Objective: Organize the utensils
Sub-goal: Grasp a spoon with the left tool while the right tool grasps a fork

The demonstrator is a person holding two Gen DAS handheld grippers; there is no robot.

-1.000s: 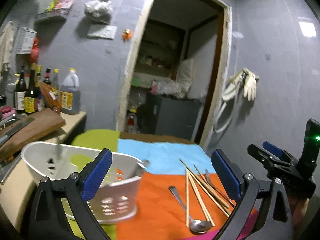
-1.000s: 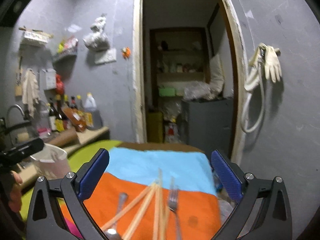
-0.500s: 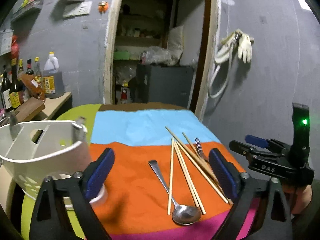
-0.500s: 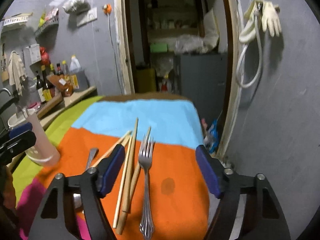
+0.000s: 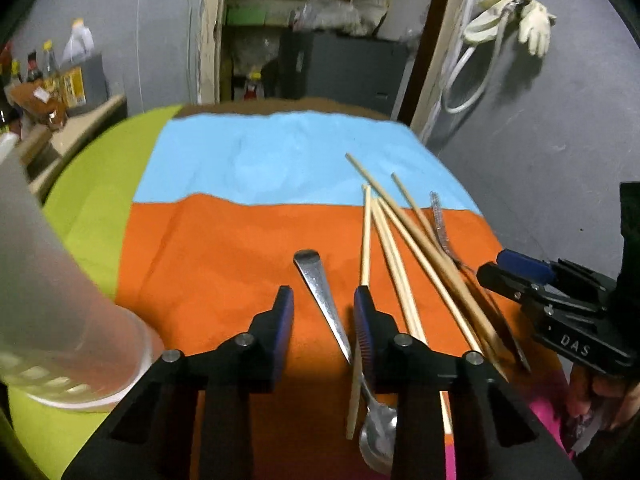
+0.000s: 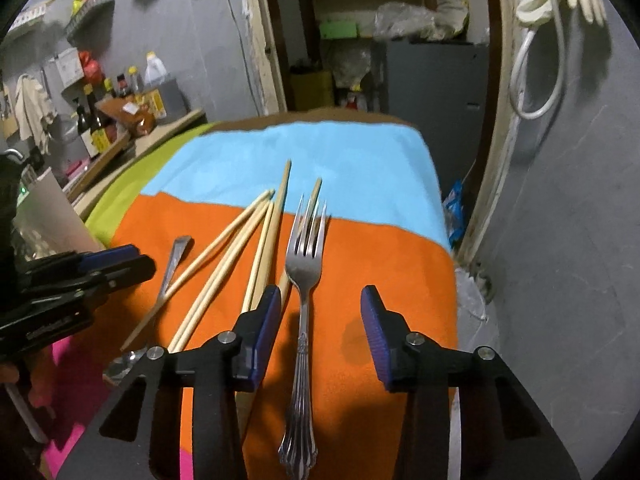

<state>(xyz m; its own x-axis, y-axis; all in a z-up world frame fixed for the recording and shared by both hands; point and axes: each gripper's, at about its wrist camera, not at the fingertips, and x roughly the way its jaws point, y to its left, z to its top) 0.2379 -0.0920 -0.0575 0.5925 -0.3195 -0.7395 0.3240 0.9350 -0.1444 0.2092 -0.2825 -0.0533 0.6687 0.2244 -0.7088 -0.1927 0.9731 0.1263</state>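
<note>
Left claw [image 5: 323,312]: narrowed from wide, jaws now straddling the spoon [image 5: 336,336] handle, lower centre. Right claw [image 6: 318,316]: likewise narrowed, straddling the fork [image 6: 304,300]. Pickups appear imminent.

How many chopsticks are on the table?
6, I think: chopsticks all lying in one fanned bunch on the orange cloth, between the spoon and the fork. They overlap, so one may be hidden.

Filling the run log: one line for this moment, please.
left hand-held gripper: open, straddling spoon handle | right hand-held gripper: open, straddling fork | chopsticks: loose on cloth | nothing gripped
</note>
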